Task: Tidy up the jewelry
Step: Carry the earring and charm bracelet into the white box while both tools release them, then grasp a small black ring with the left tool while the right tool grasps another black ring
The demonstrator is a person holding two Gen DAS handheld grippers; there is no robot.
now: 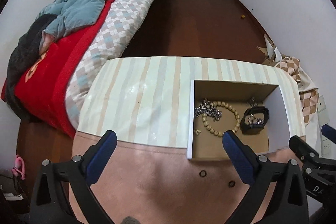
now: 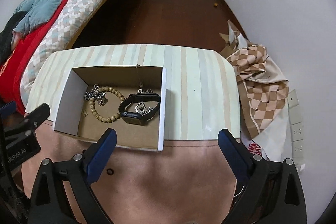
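An open cardboard box (image 1: 279,110) (image 2: 67,96) stands on the striped table. In it lie a wooden bead bracelet (image 1: 229,106) (image 2: 94,110), a silver chain (image 1: 208,111) (image 2: 95,94), a black watch (image 1: 254,121) (image 2: 134,117) and a small silver piece (image 2: 143,108). Two dark rings (image 1: 202,173) (image 1: 231,183) lie on the pink mat in front of the box; one ring (image 2: 109,171) shows in the right wrist view. My left gripper (image 1: 169,138) is open and empty above the mat's far edge. My right gripper (image 2: 167,135) is open and empty, right of the box's front corner.
The striped table (image 1: 142,93) (image 2: 199,85) carries a pink mat (image 1: 147,177) (image 2: 168,177) at its near side. A bed (image 1: 88,24) stands to the left, dark floor beyond. Patterned cloth (image 2: 258,81) and wall sockets (image 2: 296,117) lie to the right.
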